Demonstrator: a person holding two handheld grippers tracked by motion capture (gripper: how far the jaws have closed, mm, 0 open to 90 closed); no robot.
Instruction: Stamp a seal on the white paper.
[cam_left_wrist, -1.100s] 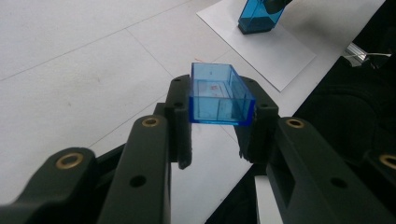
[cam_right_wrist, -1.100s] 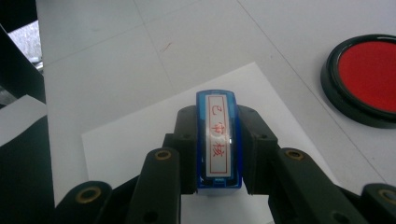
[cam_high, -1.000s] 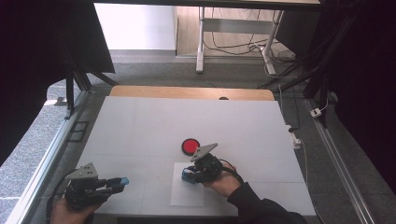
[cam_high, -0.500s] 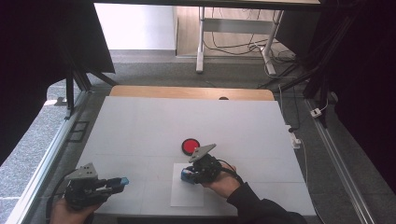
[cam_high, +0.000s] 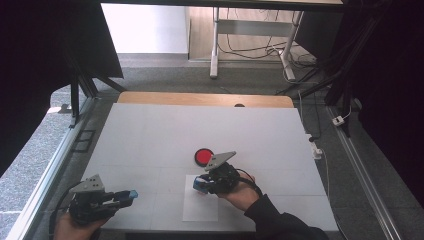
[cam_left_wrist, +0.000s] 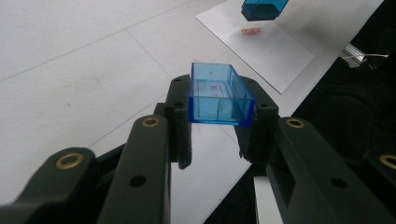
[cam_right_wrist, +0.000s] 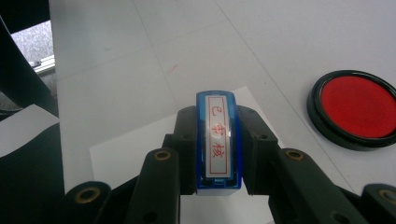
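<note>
Here the work in hand is stamping a sheet of paper. The right gripper (cam_high: 202, 184) has its jaws closed on a blue stamp (cam_right_wrist: 218, 140), held over the upper part of the white paper (cam_high: 200, 206) that lies near the front edge of the table (cam_high: 150, 130). In the right gripper view the stamp's labelled top, with red characters on a white strip, faces the camera, so its printing face points down at the sheet. In the left gripper view the stamp (cam_left_wrist: 264, 8) hangs just above the paper, and a small red mark (cam_left_wrist: 251, 31) already sits on the sheet below it; I cannot tell whether the stamp touches the paper in the high view.

The red ink pad (cam_high: 203, 156) lies open on the table at about 12 o'clock from the right gripper, just beyond the paper's far edge.

The left gripper (cam_high: 127, 195), at 9 o'clock from the paper and well apart from it, is clamped on a clear blue cap (cam_left_wrist: 218, 95), apparently the stamp's cover, held with its open side up.

By my judgement, an impression is made and the stamp is lifted. The next move likely calls for bringing stamp and cap together: the right hand must carry the stamp toward 9 o'clock, aligned squarely with the cap's opening.
</note>
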